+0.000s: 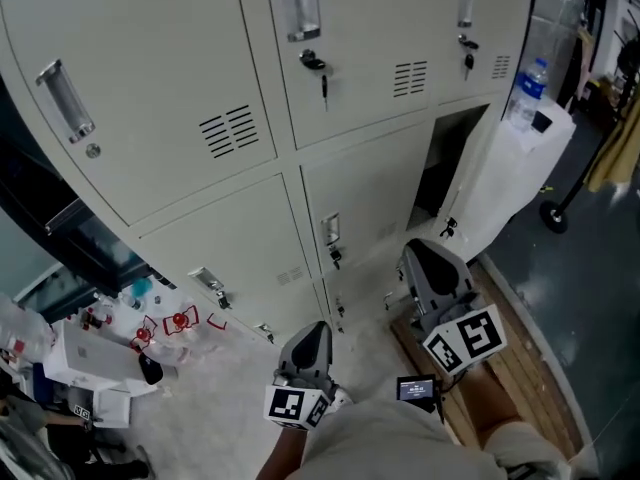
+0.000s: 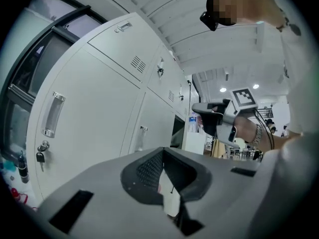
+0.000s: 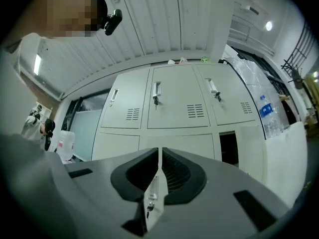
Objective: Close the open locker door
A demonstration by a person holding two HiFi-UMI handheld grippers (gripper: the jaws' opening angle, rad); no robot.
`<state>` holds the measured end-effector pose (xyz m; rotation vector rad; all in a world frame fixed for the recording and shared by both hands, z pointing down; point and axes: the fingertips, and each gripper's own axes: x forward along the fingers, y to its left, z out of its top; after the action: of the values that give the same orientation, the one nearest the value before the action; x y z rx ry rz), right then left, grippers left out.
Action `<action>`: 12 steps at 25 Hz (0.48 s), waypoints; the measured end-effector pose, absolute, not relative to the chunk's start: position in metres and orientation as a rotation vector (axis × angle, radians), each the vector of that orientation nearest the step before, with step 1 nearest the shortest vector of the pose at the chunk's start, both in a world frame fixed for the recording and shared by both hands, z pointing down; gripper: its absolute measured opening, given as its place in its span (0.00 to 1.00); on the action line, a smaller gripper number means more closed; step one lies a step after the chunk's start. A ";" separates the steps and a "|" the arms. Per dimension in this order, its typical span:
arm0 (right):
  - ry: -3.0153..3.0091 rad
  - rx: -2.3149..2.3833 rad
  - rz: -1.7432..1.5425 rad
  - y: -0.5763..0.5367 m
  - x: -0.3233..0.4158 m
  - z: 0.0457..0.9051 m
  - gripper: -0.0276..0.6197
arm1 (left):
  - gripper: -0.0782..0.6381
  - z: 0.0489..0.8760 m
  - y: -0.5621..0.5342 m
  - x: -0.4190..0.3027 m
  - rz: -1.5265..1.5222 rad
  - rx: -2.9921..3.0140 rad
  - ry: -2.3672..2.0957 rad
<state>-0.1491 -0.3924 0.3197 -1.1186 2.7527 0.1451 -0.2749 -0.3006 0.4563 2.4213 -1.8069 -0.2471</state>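
Bare floor (image 1: 232,383) lay before the lockers (image 1: 150,88), giving passage toward the open locker door (image 1: 505,183), which stood swung out beside its dark compartment (image 1: 445,163). A water bottle (image 1: 530,86) and a stand base (image 1: 553,214) crowded its right side; clutter (image 1: 130,338) blocked the left.

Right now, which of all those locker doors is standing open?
The lower-row door on the right: it is swung outward, baring a dark compartment behind it. All other doors in view sit flush and shut.
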 end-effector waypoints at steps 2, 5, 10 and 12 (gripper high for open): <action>2.796 -1.098 0.137 -0.375 -0.132 0.341 0.10 | 0.12 0.462 -0.294 -0.259 -0.208 2.413 -1.822; 2.848 -1.099 0.066 -0.352 -0.099 0.371 0.10 | 0.12 0.463 -0.280 -0.229 -0.164 2.409 -1.850; 2.859 -1.123 -0.176 -0.319 -0.043 0.420 0.10 | 0.12 0.466 -0.249 -0.174 -0.134 2.411 -1.861; 2.879 -1.126 -0.228 -0.304 -0.028 0.437 0.10 | 0.12 0.466 -0.234 -0.156 -0.121 2.411 -1.873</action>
<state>-0.0278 -0.3044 0.4366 -1.1258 2.8794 -0.2284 -0.1563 -0.2342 0.4663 2.4115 -1.8728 -0.1209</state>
